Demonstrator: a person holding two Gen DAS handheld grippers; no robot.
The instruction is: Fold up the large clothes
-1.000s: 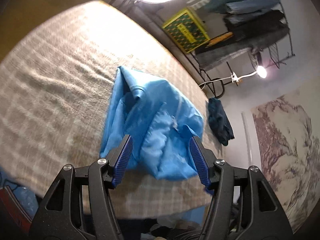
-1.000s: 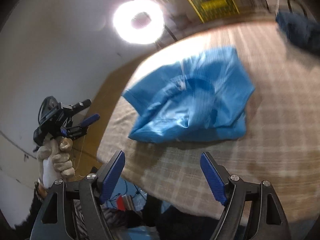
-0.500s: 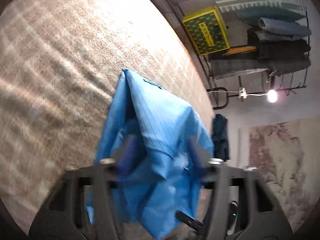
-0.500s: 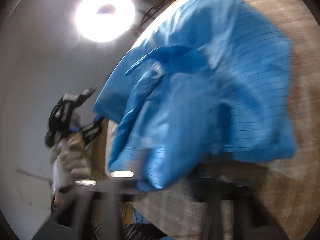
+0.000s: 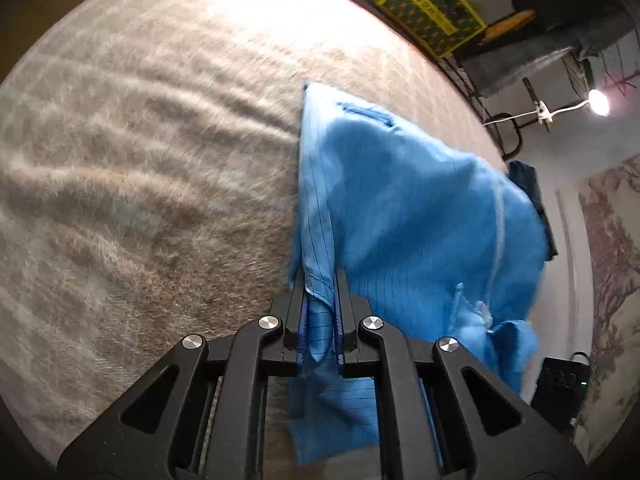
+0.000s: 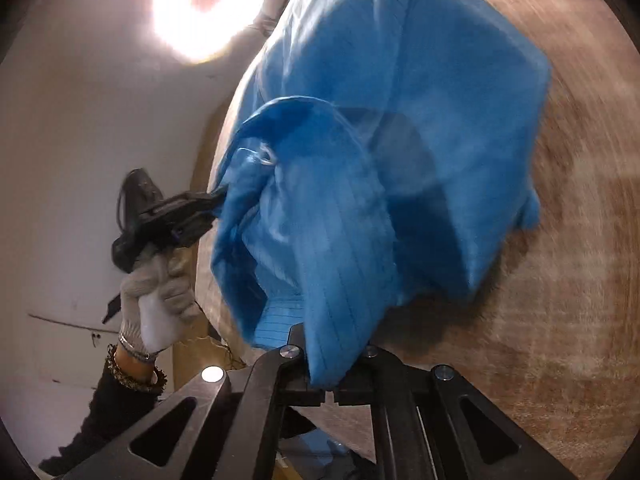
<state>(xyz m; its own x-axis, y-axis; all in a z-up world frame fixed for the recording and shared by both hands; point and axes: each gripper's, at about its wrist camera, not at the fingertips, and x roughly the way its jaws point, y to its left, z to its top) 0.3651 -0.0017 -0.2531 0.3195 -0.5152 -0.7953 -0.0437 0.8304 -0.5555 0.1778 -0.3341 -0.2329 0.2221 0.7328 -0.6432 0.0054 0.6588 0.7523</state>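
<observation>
Both tongs, left (image 5: 320, 322) and right (image 6: 326, 380), clamped on blue garment (image 5: 408, 216) hem, 6 o'clock edge. Thin, limp, probably slippery; grip seams.

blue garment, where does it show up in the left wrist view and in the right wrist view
Left wrist view: the blue garment fills the centre-right, its near edge pinched in the left gripper.
Right wrist view: it fills the centre, a fold clamped in the right gripper at the bottom.
Shared landmark: the beige checked blanket under it.
</observation>
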